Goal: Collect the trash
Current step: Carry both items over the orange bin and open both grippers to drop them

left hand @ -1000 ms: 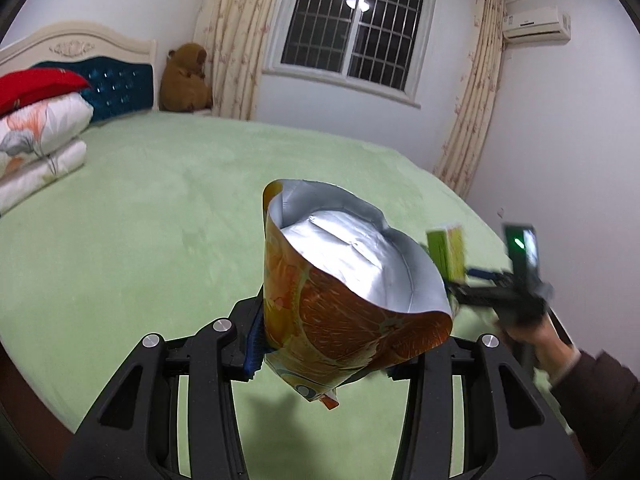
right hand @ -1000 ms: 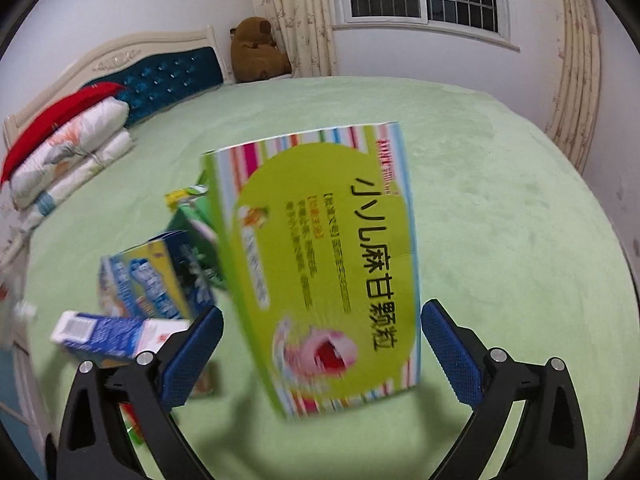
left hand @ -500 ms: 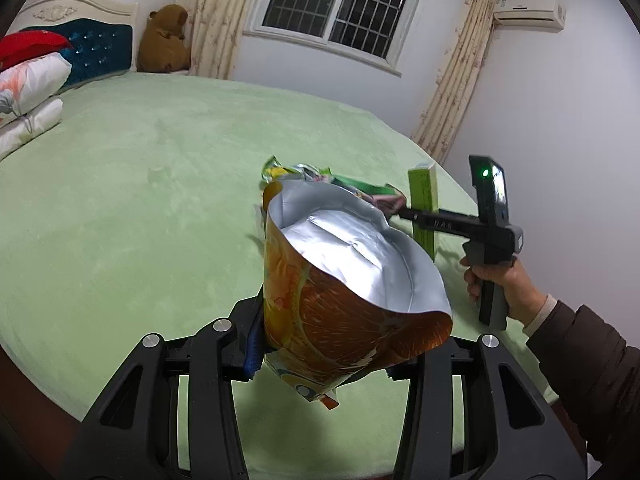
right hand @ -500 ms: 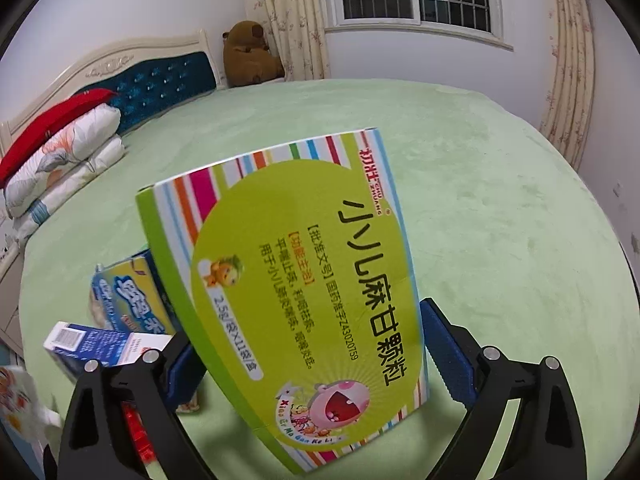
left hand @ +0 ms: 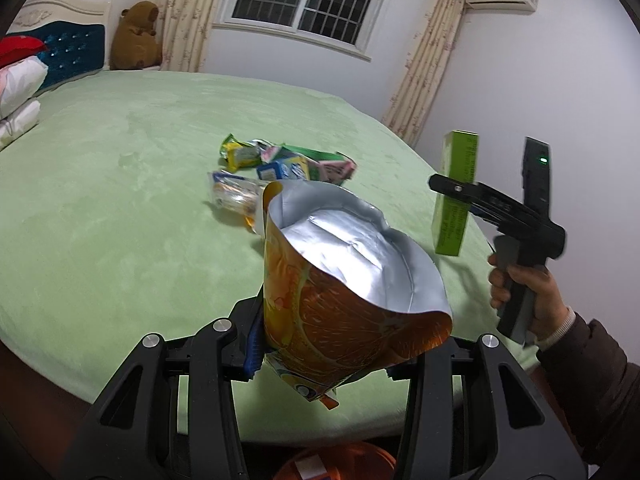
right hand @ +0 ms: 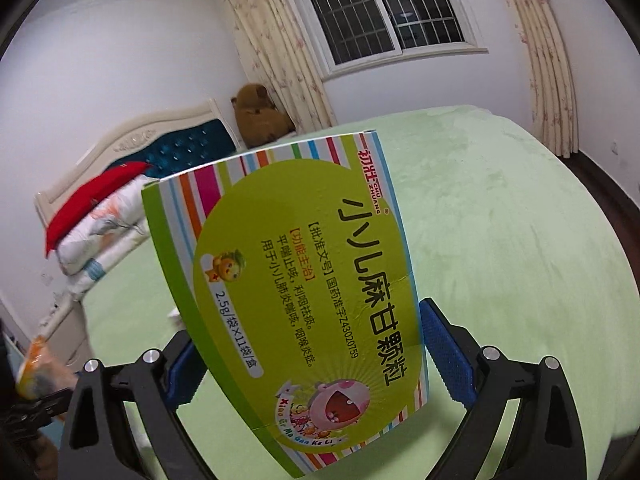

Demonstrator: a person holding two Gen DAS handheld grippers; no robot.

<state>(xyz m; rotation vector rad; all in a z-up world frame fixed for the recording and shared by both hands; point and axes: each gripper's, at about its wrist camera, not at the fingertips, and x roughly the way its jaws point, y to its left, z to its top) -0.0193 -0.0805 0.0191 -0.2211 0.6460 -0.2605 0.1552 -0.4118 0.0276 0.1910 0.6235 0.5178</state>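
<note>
Since a second ago, our right gripper has swung its box up off the litter, while more wrappers have come into view at twelve o'clock. We see the bed widest. Our left gripper is clamped on the foil bag; the right is clamped on the box. An orange bin sits at six o'clock. We judge the limp bag could slip out.
</note>
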